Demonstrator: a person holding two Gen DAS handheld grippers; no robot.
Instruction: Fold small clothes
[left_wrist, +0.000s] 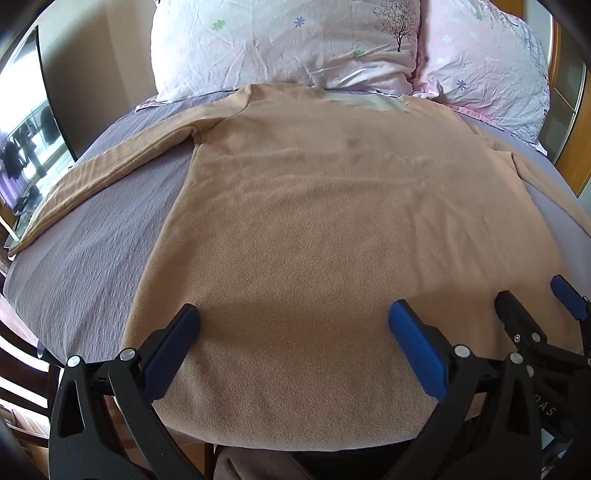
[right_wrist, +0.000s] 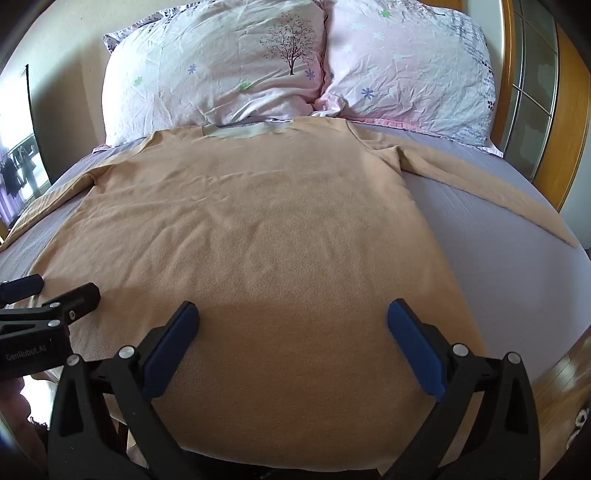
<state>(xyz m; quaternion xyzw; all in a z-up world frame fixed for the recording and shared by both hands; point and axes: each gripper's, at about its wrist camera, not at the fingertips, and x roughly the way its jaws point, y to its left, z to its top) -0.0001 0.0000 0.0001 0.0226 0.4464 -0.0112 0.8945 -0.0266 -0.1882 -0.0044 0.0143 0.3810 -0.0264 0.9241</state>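
A tan long-sleeved fleece top lies flat on the bed, neck toward the pillows, hem at the near edge, both sleeves spread out to the sides. It fills the right wrist view too. My left gripper is open and empty, just above the hem's left part. My right gripper is open and empty above the hem's right part. The right gripper also shows in the left wrist view, close beside the left one. The left gripper shows at the left edge of the right wrist view.
The grey-purple bedsheet lies under the top. Two pink floral pillows stand at the head. A wooden headboard and door frame are at the right. A window is at the left.
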